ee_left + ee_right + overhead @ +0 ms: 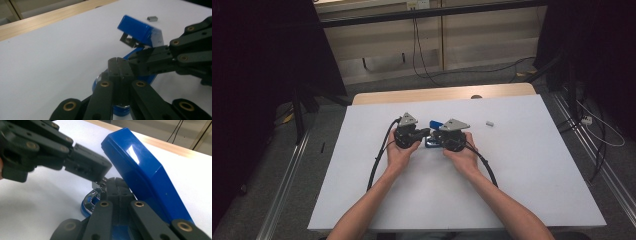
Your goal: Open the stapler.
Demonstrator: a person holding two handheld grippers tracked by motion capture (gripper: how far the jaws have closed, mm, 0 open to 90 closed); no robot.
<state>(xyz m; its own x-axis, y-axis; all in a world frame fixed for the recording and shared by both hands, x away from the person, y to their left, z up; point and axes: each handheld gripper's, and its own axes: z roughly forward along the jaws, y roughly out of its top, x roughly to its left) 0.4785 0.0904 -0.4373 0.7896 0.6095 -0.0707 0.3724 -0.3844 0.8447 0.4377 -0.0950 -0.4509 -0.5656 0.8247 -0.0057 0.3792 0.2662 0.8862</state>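
A blue stapler [435,123] lies open in the middle of the white table [522,165], its lid [140,30] tilted up and its base [121,110] flat on the table. My left gripper [426,132] comes at it from the left and my right gripper [436,135] from the right, tips nearly meeting over the base. In the left gripper view my left gripper [117,60] has its pads pressed together above the base. In the right gripper view my right gripper [116,182] is also shut, beside the lid [140,170] and a bare metal part [96,185]. Whether either pinches metal is hidden.
A small grey block of staples [490,123] lies on the table to the right of the stapler, also in the left gripper view [152,18]. A wooden strip [442,93] runs along the table's far edge. Cables trail from both grippers toward the near edge.
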